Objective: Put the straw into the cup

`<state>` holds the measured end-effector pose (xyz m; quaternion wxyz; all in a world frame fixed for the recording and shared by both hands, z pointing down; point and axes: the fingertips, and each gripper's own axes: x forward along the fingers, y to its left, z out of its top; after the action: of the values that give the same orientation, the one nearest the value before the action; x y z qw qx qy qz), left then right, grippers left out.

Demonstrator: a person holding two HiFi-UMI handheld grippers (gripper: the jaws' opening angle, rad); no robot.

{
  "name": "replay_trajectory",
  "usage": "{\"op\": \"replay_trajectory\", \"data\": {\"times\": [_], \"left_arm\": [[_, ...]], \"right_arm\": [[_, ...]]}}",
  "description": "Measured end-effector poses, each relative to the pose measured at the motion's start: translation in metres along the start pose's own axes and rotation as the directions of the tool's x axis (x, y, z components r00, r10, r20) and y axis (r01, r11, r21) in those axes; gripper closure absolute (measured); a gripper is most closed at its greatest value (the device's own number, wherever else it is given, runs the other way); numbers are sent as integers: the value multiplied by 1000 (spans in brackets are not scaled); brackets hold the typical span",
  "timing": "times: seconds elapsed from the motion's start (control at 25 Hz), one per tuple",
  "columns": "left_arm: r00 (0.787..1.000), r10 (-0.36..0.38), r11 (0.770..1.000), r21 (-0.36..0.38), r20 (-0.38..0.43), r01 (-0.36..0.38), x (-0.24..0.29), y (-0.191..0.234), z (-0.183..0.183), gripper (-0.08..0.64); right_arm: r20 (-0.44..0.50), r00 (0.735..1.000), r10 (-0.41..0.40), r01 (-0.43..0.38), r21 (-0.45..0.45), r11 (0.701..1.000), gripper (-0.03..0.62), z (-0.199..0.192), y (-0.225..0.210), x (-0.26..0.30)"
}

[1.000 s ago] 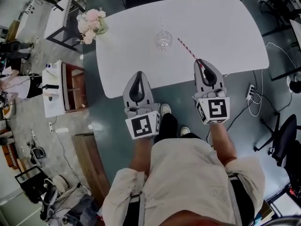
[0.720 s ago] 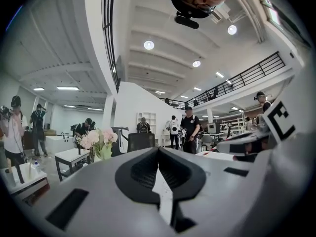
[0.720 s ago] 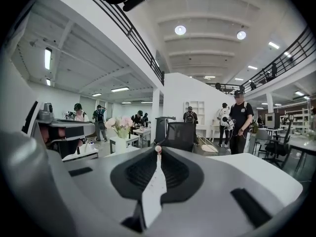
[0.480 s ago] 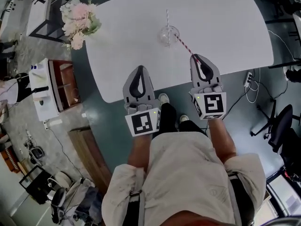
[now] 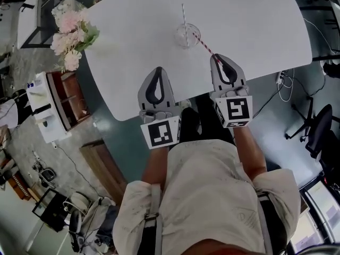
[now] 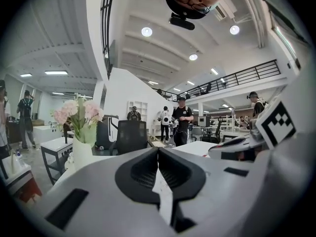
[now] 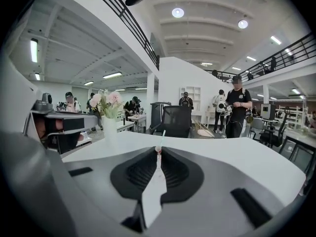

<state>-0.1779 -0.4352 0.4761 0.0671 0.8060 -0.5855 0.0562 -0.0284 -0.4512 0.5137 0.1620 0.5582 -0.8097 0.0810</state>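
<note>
Head view showed our right gripper (image 5: pixel 214 57) clamping the straw (image 5: pixel 205 46), slanting up-left, tip seemingly at the cup (image 5: pixel 183 37).

Clear cup (image 5: pixel 186 38) stands on the table (image 5: pixel 255 25), white straw (image 5: pixel 183 12) inside. Red-striped straw (image 5: pixel 207 48) slants, tip at its rim.
</note>
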Motion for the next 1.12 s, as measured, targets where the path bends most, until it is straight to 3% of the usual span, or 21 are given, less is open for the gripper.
{"op": "replay_trajectory", "data": {"times": [0.6,1.12], "left_arm": [[992,6,1000,-2,-130,-6,72,-16,-37,555],[988,12,1000,-10,-154,-13,81,-25,-47,555]], "right_arm": [[-75,989,128,-123,62,990,569,-39,-12,65],[-81,986,146,-143,46,989,569,-54,-10,66]]}}
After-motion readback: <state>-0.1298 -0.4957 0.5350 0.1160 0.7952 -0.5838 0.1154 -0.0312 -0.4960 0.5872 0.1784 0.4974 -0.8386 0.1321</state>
